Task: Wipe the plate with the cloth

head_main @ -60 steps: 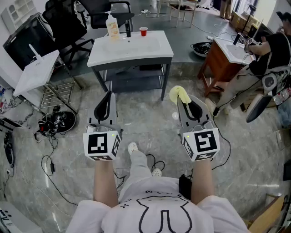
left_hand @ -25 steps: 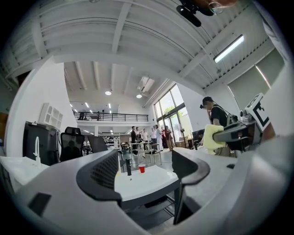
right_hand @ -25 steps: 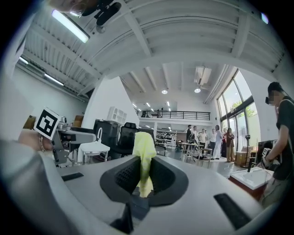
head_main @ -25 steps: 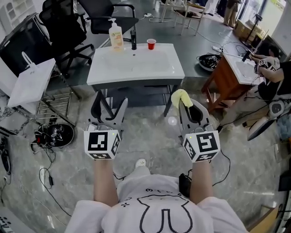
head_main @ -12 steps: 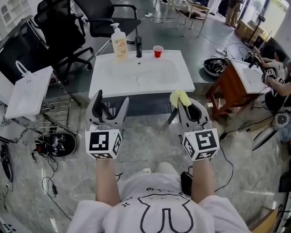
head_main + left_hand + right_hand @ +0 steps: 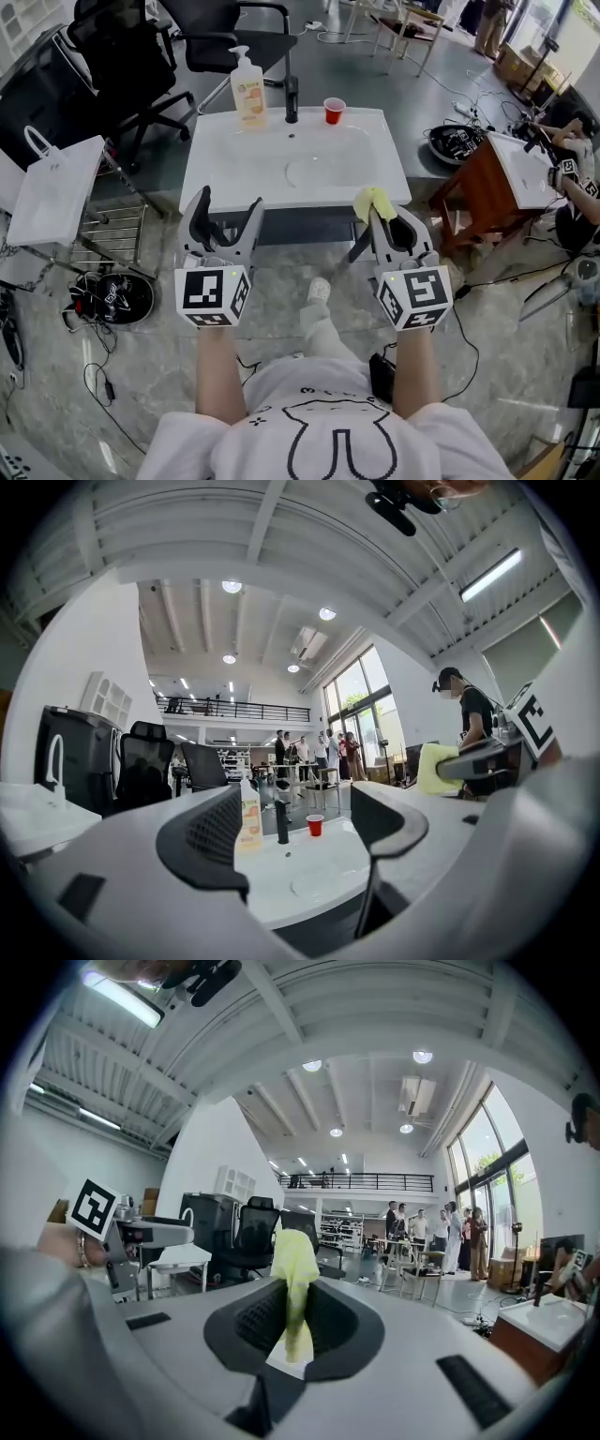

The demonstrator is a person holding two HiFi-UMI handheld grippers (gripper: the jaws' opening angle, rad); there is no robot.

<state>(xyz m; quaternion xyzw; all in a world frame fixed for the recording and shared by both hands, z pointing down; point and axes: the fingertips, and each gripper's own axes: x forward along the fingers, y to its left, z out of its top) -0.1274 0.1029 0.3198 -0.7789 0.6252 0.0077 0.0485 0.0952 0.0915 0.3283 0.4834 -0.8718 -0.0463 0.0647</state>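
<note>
My right gripper (image 6: 376, 217) is shut on a yellow cloth (image 6: 371, 201), which sticks up between the jaws in the right gripper view (image 6: 294, 1283). My left gripper (image 6: 229, 202) is open and holds nothing; its jaws stand wide apart in the left gripper view (image 6: 295, 829). Both hang just short of the front edge of a white sink top (image 6: 216, 173). A pale round plate (image 6: 314, 172) lies in the basin, ahead of and between the two grippers. The plate (image 6: 319, 885) looks faint in the left gripper view.
At the sink's back stand a soap bottle (image 6: 248, 87), a black tap (image 6: 292, 98) and a red cup (image 6: 333, 111). Office chairs (image 6: 122, 66) and a white bag (image 6: 58, 187) are at the left. A wooden stand (image 6: 473, 192) and a seated person are at the right; cables lie on the floor.
The sink top has come closer, now just ahead of both grippers. My left gripper has gone from shut to open. The right one still holds the cloth.
</note>
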